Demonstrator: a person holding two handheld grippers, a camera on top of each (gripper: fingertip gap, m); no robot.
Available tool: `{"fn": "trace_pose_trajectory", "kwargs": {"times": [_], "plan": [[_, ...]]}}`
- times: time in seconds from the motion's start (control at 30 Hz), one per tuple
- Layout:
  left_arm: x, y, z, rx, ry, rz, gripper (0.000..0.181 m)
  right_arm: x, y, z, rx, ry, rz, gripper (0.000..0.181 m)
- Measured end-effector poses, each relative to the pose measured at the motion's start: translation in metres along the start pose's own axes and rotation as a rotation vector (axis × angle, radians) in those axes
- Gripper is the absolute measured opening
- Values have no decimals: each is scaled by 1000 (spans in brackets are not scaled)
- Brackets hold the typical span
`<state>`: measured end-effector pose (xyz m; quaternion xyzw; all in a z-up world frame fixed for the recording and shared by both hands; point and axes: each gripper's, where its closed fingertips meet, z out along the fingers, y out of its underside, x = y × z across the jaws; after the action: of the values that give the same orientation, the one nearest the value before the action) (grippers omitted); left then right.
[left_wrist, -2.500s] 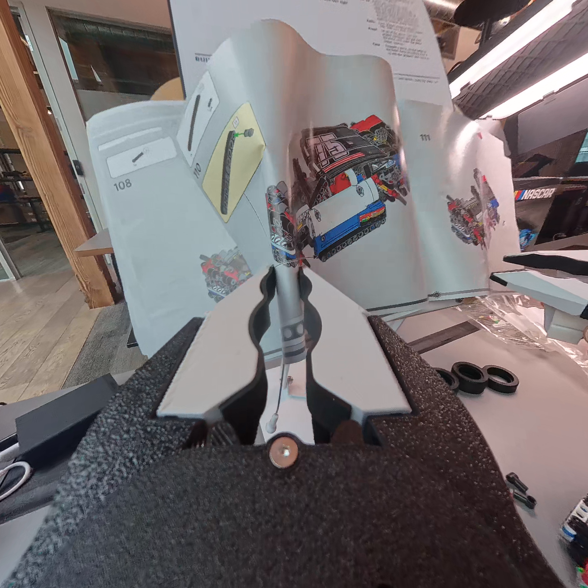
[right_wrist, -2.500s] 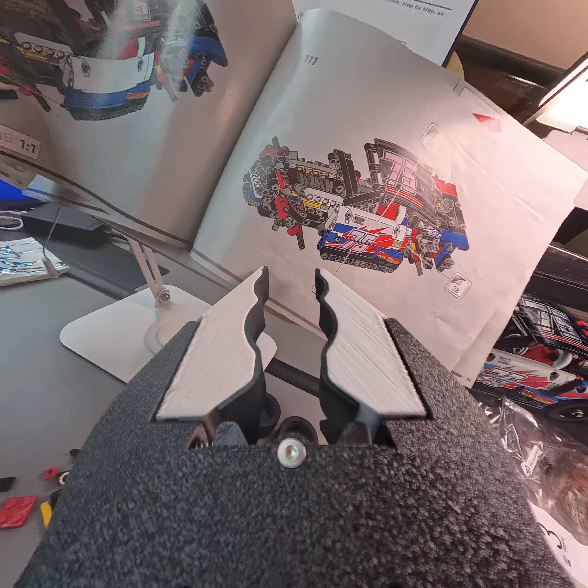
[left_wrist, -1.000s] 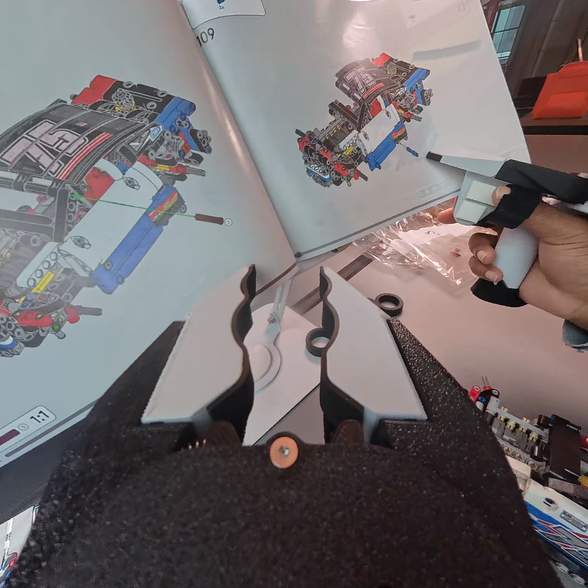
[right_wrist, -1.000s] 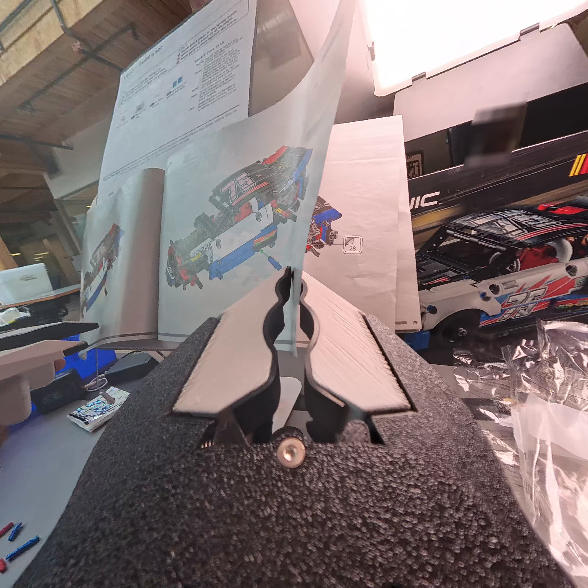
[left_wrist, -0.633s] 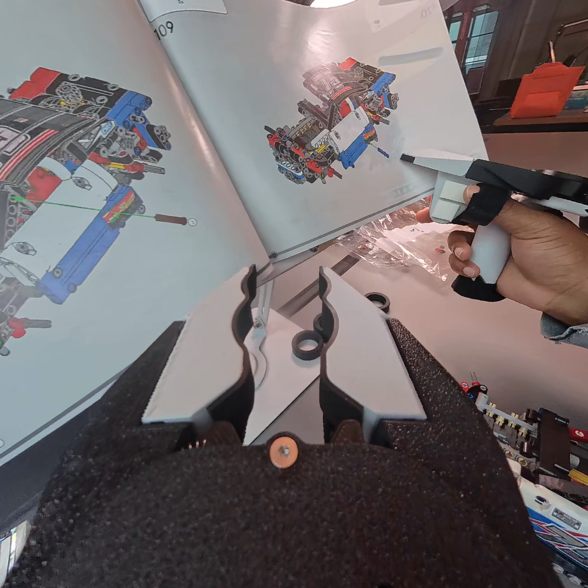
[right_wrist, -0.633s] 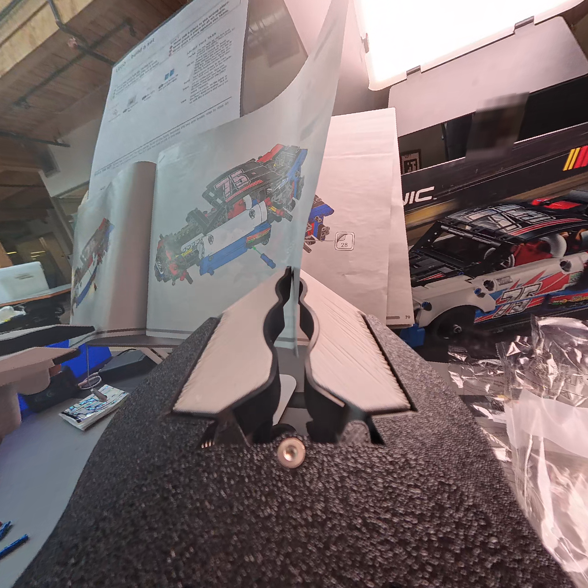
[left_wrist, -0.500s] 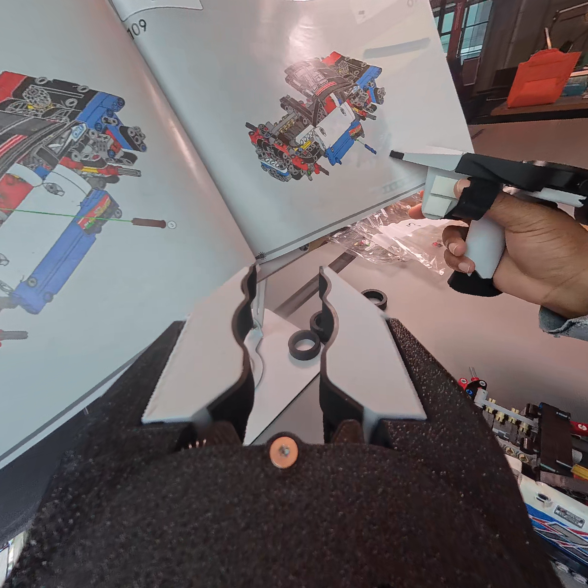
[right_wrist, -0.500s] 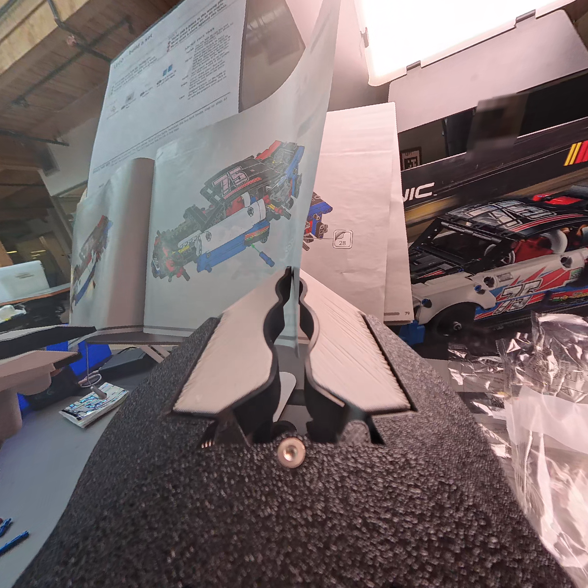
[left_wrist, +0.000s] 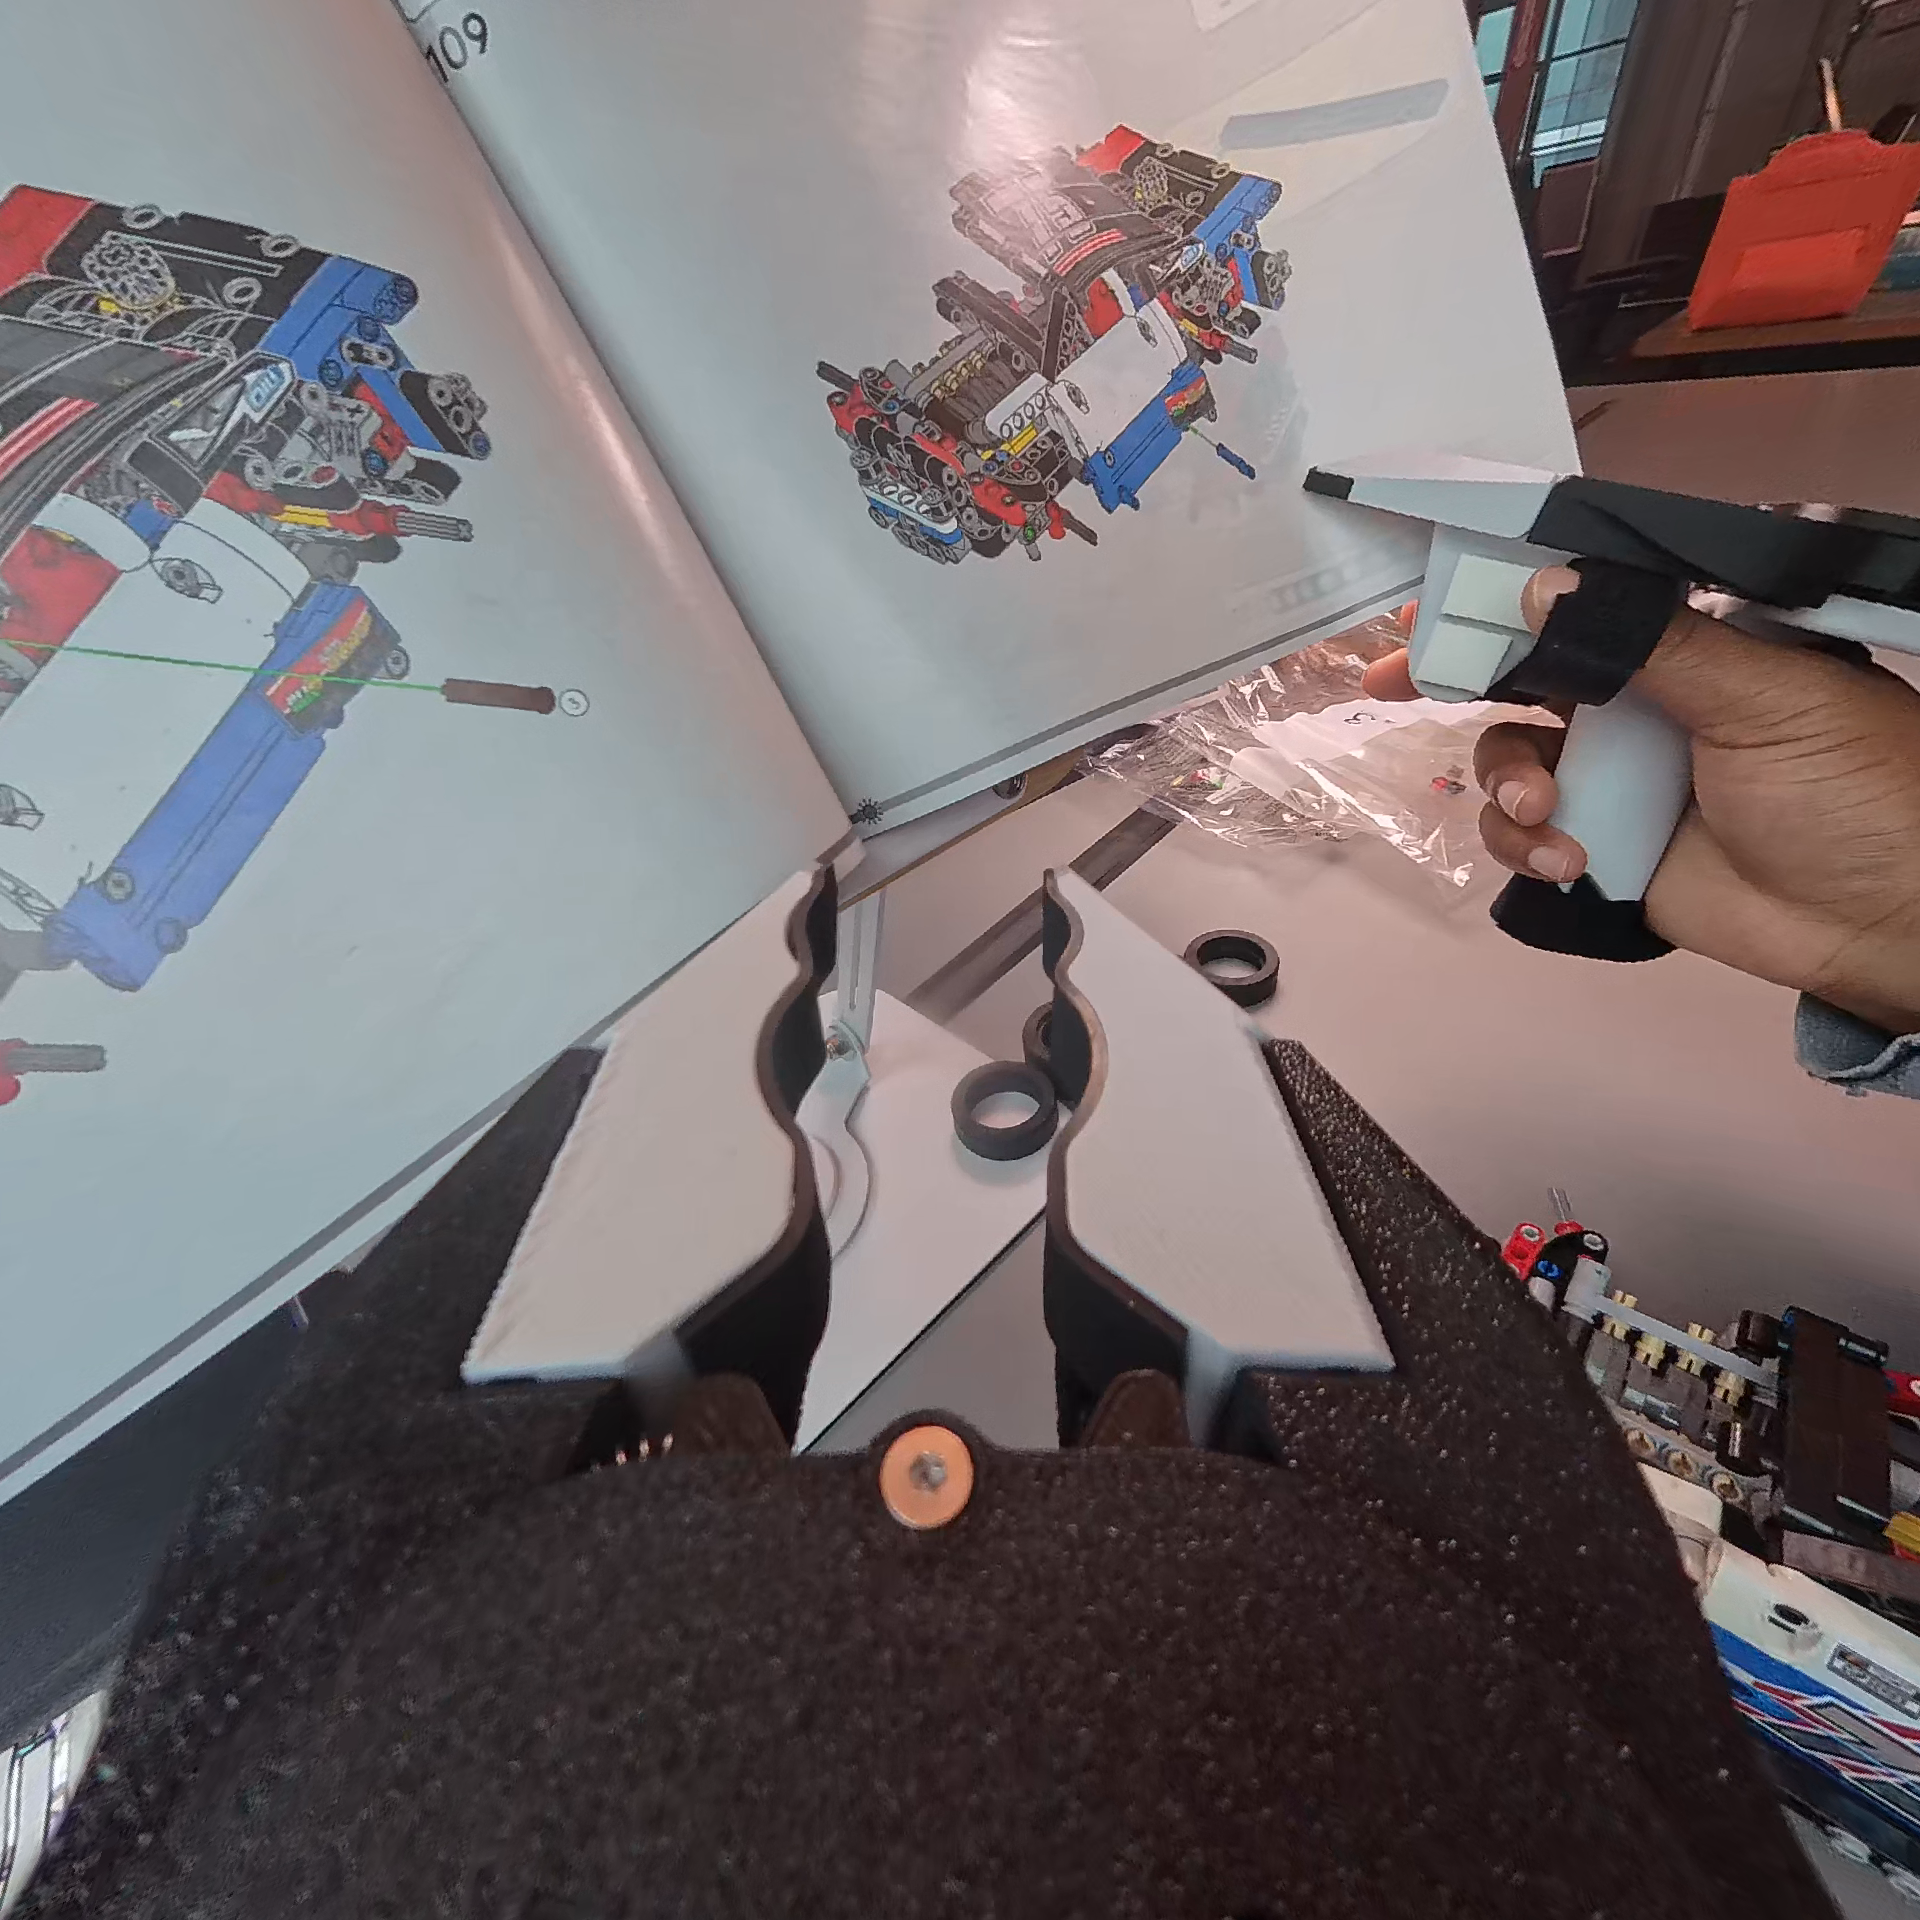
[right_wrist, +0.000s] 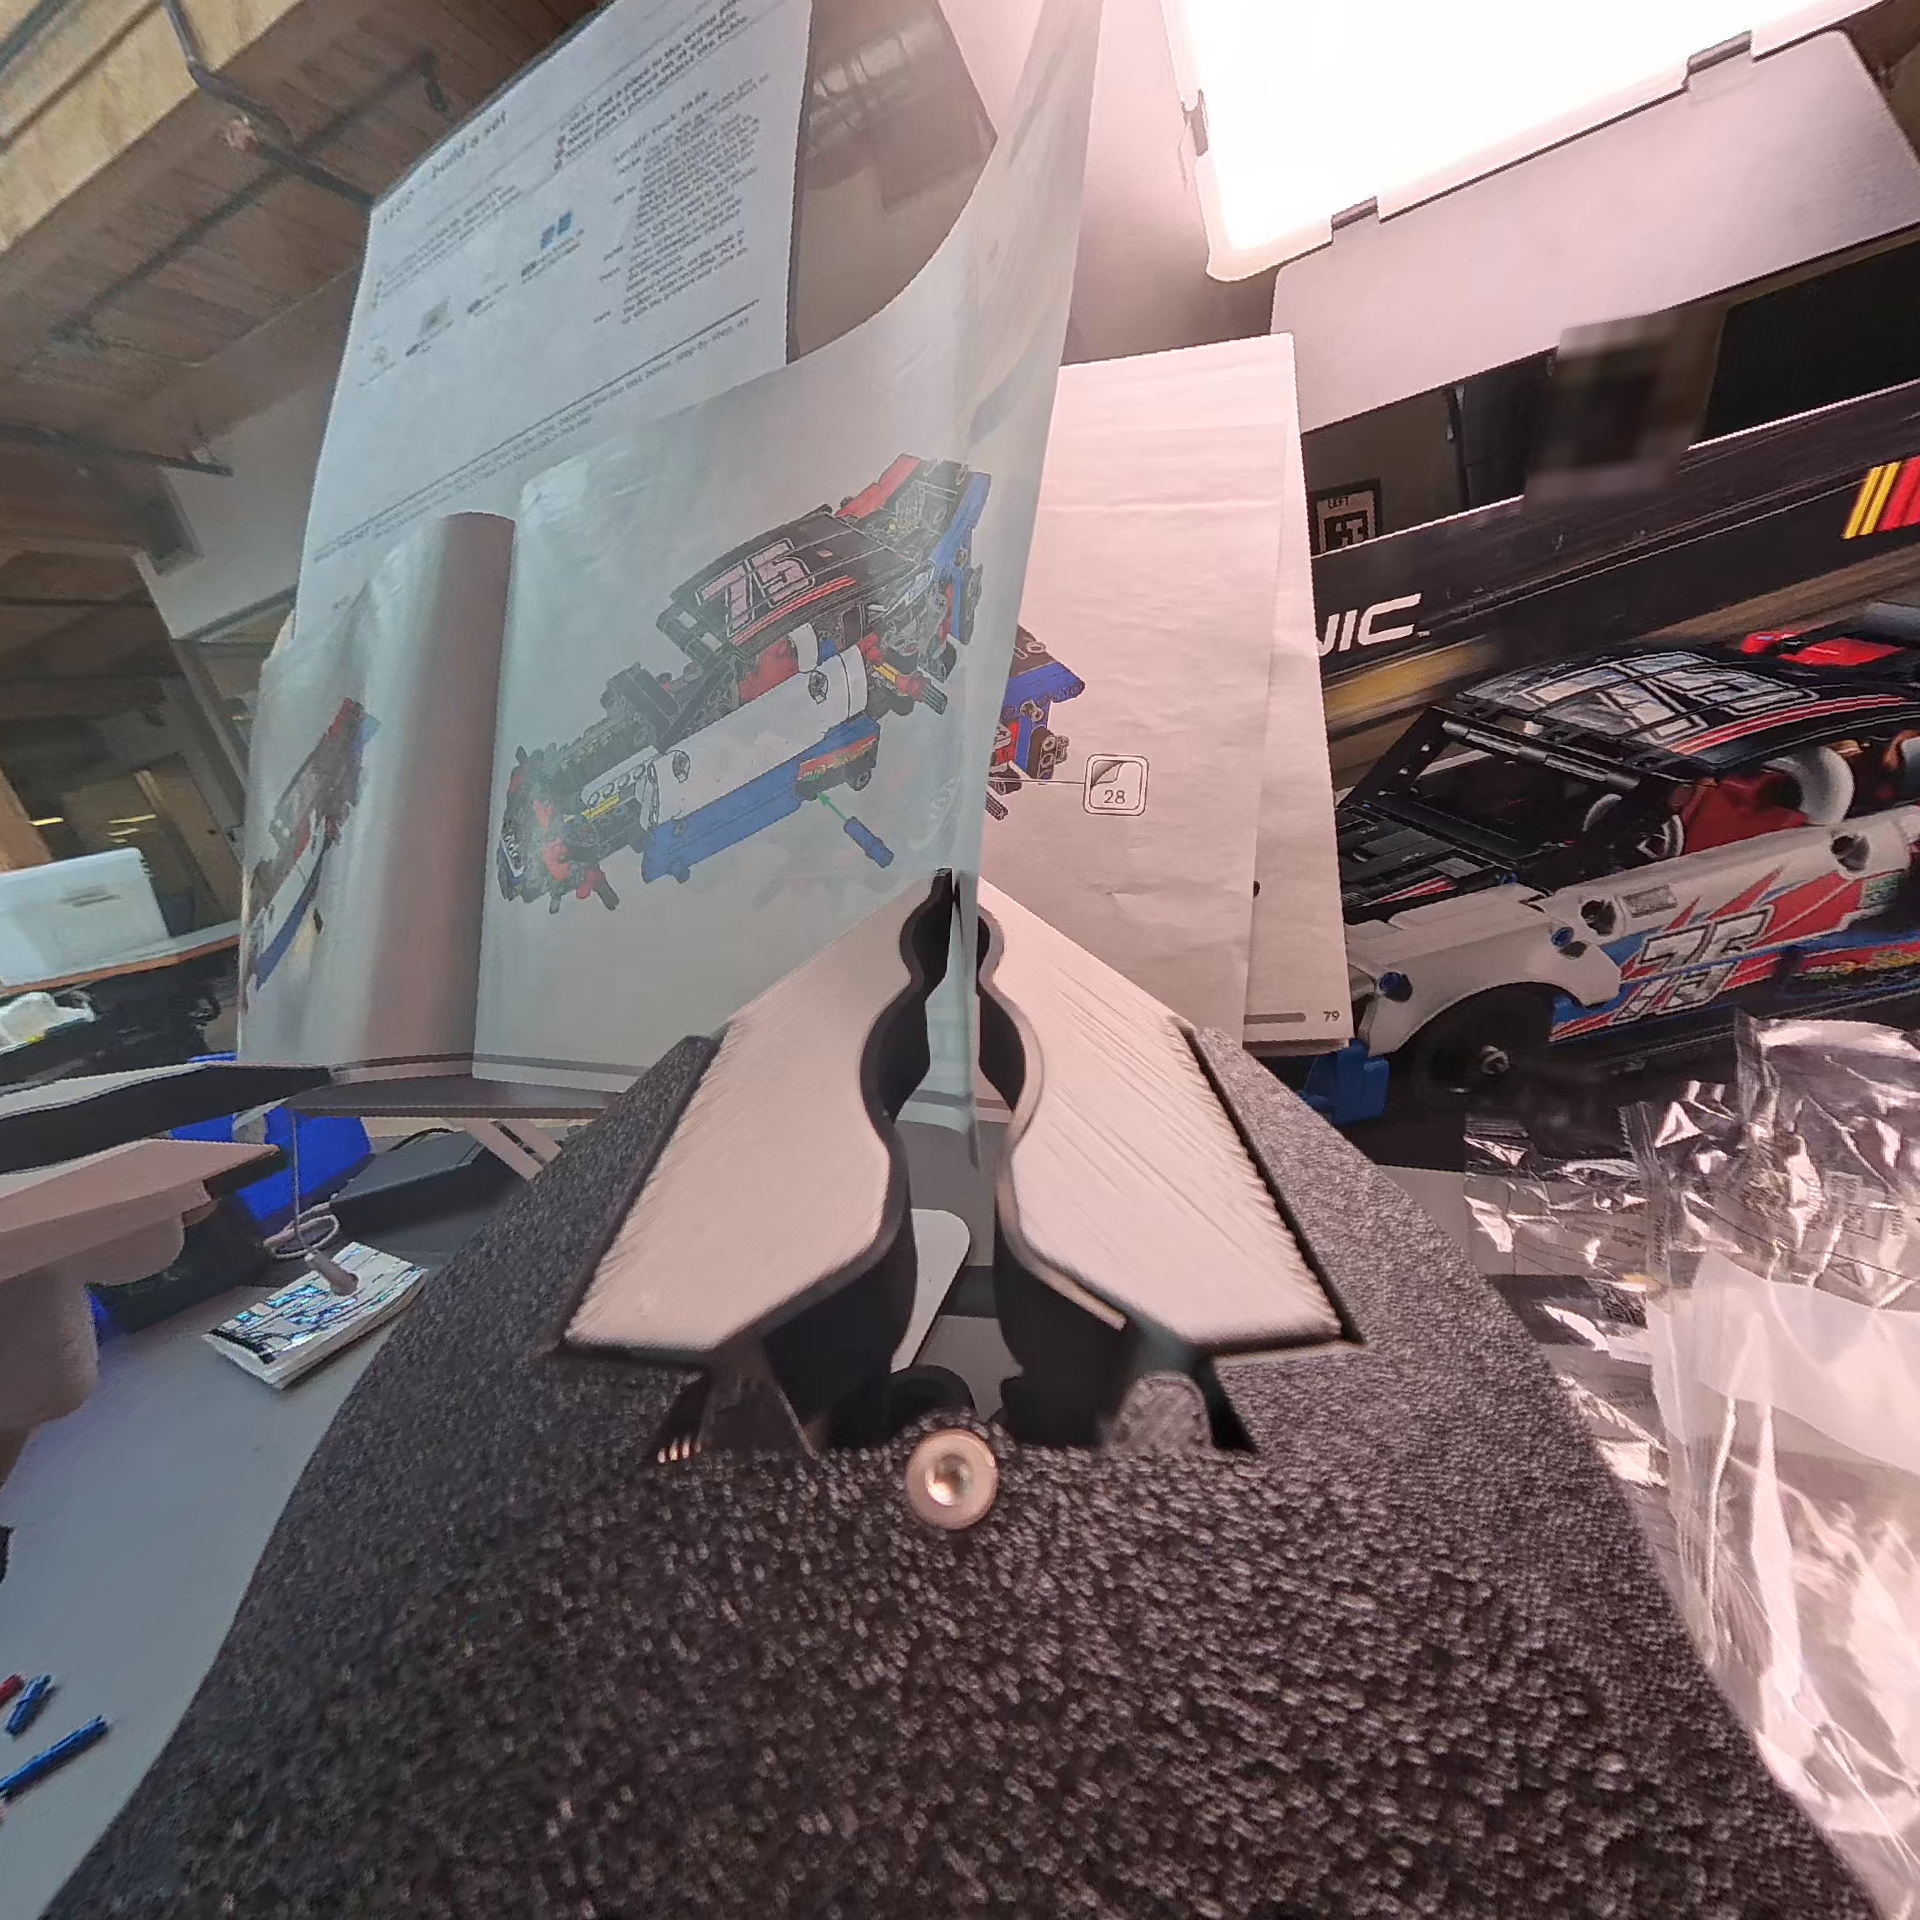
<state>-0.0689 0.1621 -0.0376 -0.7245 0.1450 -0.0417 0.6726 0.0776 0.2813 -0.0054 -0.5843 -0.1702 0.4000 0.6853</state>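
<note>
Instruction booklet (left_wrist: 644, 935), propped open on its stand (left_wrist: 904, 1101) on the bench (left_wrist: 1455, 1122), has one page (right_wrist: 748, 935) pinched at its edge by my right gripper (right_wrist: 954, 896) (jaws closed on paper), while my left gripper (left_wrist: 935, 904) hangs open, empty, near a black tyre (left_wrist: 1003, 1114).

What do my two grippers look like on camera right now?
Both the left gripper and right gripper have pale grey fingers with wavy black inner edges, on black textured bodies with a central screw. The right has a white pistol grip, black straps and a grey cuff.
</note>
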Motion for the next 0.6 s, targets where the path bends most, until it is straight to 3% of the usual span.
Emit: {"fn": "trace_pose_trajectory", "kwargs": {"times": [0.6], "plan": [[-34,11,-5,-18,-106,-63,40,1,4,0,-9,-7,0,1]]}}
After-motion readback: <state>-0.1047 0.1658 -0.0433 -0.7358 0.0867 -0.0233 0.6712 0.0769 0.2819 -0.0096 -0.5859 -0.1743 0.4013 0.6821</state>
